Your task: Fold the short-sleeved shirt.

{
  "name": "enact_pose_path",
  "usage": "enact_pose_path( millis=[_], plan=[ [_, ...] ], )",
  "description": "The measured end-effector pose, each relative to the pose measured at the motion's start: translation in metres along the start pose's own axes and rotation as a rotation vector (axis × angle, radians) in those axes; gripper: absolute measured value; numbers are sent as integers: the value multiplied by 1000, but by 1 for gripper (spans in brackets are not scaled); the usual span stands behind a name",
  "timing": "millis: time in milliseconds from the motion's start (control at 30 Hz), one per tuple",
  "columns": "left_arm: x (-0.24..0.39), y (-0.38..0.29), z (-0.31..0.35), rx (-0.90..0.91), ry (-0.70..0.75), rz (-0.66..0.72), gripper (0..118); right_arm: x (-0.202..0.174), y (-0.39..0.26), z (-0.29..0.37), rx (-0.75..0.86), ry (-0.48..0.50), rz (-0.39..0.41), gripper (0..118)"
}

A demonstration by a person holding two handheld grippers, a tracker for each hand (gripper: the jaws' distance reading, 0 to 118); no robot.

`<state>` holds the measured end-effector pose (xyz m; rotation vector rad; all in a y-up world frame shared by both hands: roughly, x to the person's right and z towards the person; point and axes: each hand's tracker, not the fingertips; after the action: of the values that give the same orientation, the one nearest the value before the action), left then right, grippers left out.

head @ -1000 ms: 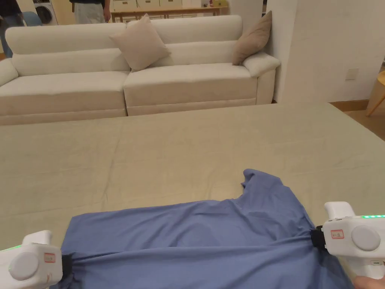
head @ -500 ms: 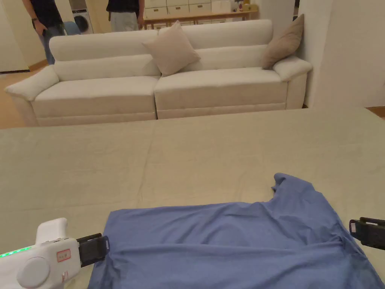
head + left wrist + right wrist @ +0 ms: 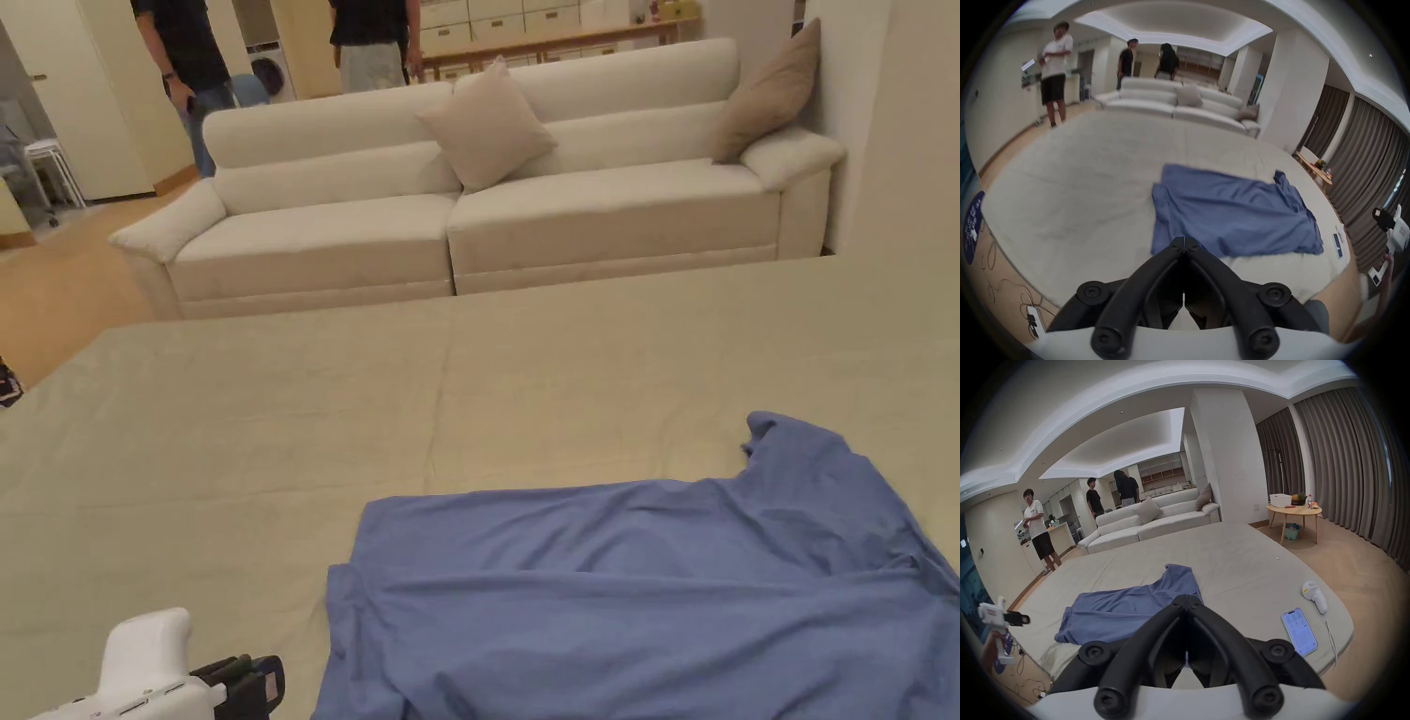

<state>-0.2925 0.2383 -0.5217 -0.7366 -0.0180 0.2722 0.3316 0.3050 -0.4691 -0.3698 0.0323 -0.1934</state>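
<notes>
Both grippers released shirt [image 3: 656,600], jaws closed

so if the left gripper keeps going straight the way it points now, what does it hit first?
Probably the blue shirt: the left gripper, jaws closed on nothing, points at its near edge on the beige sheet. Depth is unclear; it may pass above the cloth.

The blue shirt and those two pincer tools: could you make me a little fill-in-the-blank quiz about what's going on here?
1. The shirt lying on the bed is coloured ____.
2. The left gripper has its jaws ____.
3. The phone lies near the bed's edge with its screen facing ____.
4. The right gripper holds ____.

Missing words: blue; shut; up; nothing
</notes>
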Motion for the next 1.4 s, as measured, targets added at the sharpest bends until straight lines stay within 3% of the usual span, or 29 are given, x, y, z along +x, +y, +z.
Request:
enact_pose_path(
  millis=[33, 67, 100, 133, 167, 300, 367, 400, 433, 467, 500, 567, 633, 900, 933, 967, 1000, 1133, 1167, 1233, 1300, 1333, 1367, 1400],
  plan=[
    [-5, 1, -14, -69, -29, 18, 0, 5, -1, 0, -2, 2, -9, 0],
    [-9, 0, -26, -101, -47, 24, 9, 3, -2, 4, 6, -5, -13, 0],
    [-15, -2, -46, -140, -30, -16, 44, 2, -2, 7, 5, -7, -3, 0],
    [-17, -5, -59, -132, 22, -36, 100, 3, -2, 8, 5, -24, 6, 0],
    [-18, -6, -74, -166, 53, -70, 116, 6, -2, 8, 7, -29, 5, 0],
    [-16, -17, -123, -280, 88, -83, 116, 10, -3, 8, -2, -37, 9, 0],
    [-11, -23, -144, -347, 148, -91, 107, 11, -7, 4, -15, -45, 6, 0],
    [-10, -27, -153, -358, 160, -114, 86, 12, -9, 0, -22, -43, -5, 0],
    [-8, -31, -157, -335, 154, -118, 86, 15, -12, -4, -42, -45, -14, 0],
    [-6, -33, -159, -318, 156, -134, 75, 16, -14, -8, -66, -52, -23, 0],
    [-4, -36, -160, -305, 161, -145, 57, 17, -17, -11, -71, -51, -29, 0],
    [0, -35, -157, -272, 177, -131, 45, 21, -25, -19, -97, -51, -25, 0],
    [-1, -29, -149, -235, 148, -87, 9, 21, -33, -31, -133, -54, -4, 0],
    [7, -14, -129, -193, 119, -94, 7, 31, -70, -108, -291, -25, 2, 1],
    [8, -14, -125, -172, 115, -81, 7, 36, -75, -120, -311, 3, -5, 36],
    [7, -13, -123, -167, 108, -77, 7, 38, -78, -128, -349, 34, 2, 87],
    [8, -12, -121, -163, 104, -75, 7, 41, -84, -139, -378, 44, -14, 115],
    [8, -11, -113, -151, 102, -87, 7, 63, -108, -184, -477, 89, -84, 116],
    [4, -10, -114, -144, 96, -80, 7, 62, -114, -193, -514, 53, -75, 115],
    [4, -9, -113, -142, 87, -63, 7, 68, -138, -200, -578, 56, -62, 106],
    [10, -3, -109, -132, 87, -63, 7, 65, -158, -208, -637, 18, -27, 99],
    [11, -3, -110, -139, 88, -70, 7, 57, -164, -211, -616, -47, 51, 96],
    [11, -4, -110, -142, 91, -74, 7, 47, -164, -211, -552, -30, 122, 91],
    [12, -5, -111, -142, 95, -77, 7, 42, -165, -212, -578, -43, 124, 81]
  ],
)
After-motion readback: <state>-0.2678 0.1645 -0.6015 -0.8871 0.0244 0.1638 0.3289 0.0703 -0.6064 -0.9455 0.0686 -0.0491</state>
